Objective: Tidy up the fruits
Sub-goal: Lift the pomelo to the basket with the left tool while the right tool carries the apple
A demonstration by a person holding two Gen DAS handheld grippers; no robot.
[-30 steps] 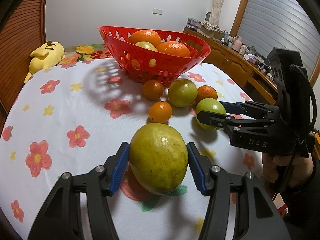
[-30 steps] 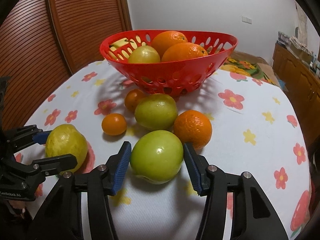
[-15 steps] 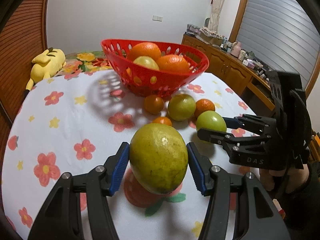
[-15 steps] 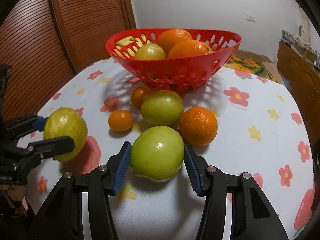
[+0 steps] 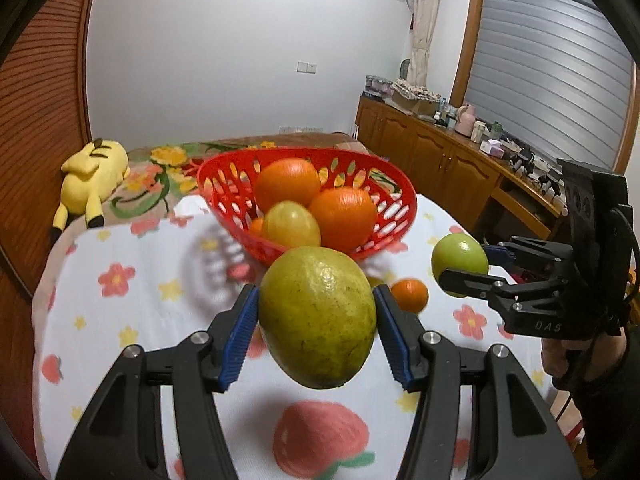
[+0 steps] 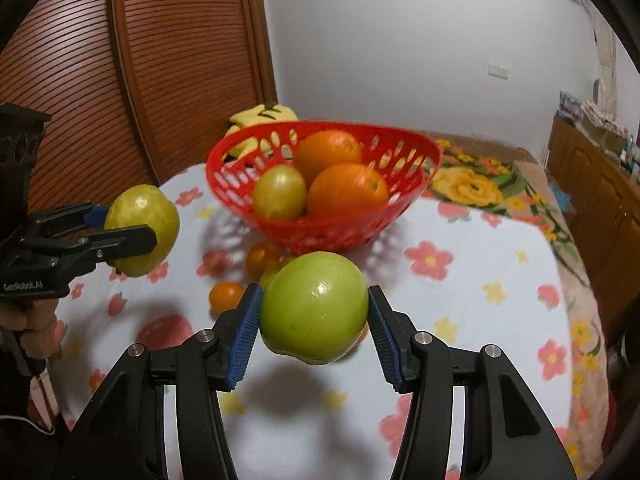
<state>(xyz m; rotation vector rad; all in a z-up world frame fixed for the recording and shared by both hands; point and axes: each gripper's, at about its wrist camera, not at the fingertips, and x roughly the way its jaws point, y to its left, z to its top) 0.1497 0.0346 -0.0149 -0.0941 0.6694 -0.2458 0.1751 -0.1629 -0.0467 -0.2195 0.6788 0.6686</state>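
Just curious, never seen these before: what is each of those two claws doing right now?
Left gripper: closed on the yellow-green mango, lifted above the table.
Right gripper: closed on the green apple, also in the air.

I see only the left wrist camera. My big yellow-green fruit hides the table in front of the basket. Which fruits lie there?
Observer: Behind your yellow-green fruit, the right wrist view shows a small orange close to the red basket, a smaller orange further from it, and a greenish fruit, partly hidden, between them.
Operator: Thank you. Does the right hand-held gripper touch its green fruit on both sides? I see only one side.
Observer: Yes. In its own view, both blue pads of the right hand-held gripper press the sides of the green fruit.
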